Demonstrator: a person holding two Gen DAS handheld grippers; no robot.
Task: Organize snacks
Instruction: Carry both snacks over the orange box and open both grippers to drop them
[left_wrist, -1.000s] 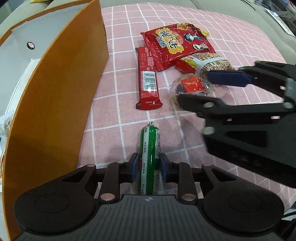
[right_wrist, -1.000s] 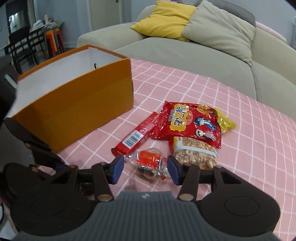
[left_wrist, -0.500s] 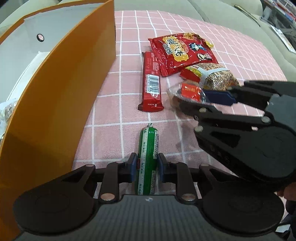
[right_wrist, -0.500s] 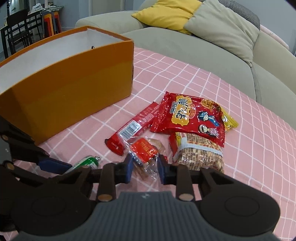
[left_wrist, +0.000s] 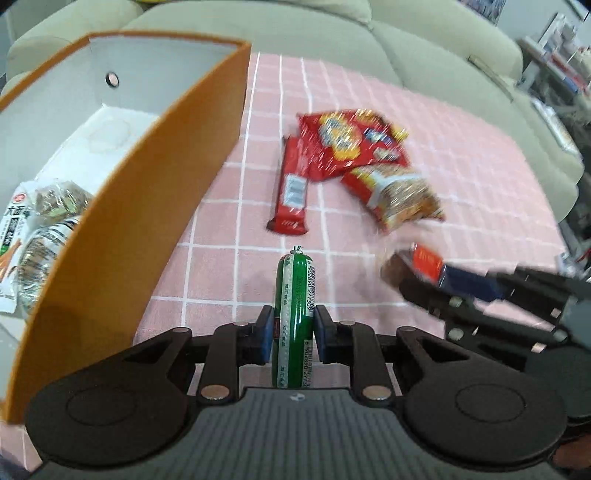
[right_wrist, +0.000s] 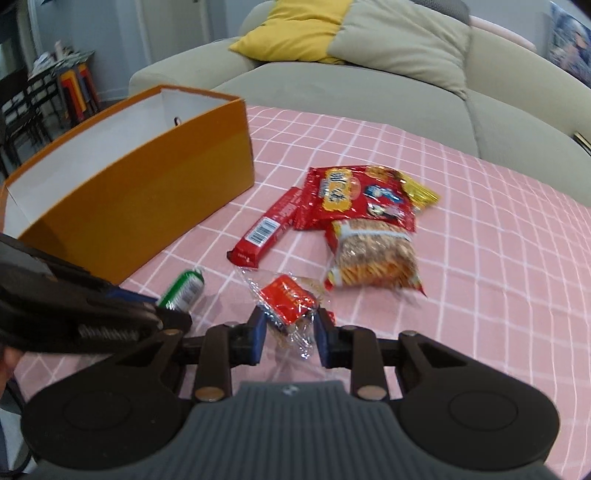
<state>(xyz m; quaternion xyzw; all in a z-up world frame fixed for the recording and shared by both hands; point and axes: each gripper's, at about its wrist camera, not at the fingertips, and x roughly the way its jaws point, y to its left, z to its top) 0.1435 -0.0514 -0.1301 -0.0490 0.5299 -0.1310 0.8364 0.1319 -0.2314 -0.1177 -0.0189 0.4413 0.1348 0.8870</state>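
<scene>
My left gripper (left_wrist: 294, 332) is shut on a green sausage stick (left_wrist: 295, 314) and holds it above the pink checked cloth, right of the orange box (left_wrist: 147, 206). My right gripper (right_wrist: 289, 332) is shut on a clear-wrapped snack with a red label (right_wrist: 286, 301) and holds it off the cloth. The sausage tip (right_wrist: 183, 290) and the box (right_wrist: 147, 192) show in the right wrist view. The right gripper and its snack (left_wrist: 417, 262) show at the right of the left wrist view.
On the cloth (right_wrist: 480, 240) lie a red bar (right_wrist: 267, 229), a red chip bag (right_wrist: 354, 195) and a cracker pack (right_wrist: 373, 254). The box holds wrapped snacks (left_wrist: 33, 229). A sofa with cushions (right_wrist: 332, 33) stands behind.
Both grippers have closed on their items and lifted them off the cloth. The left gripper has risen, so the box's inside now shows.
</scene>
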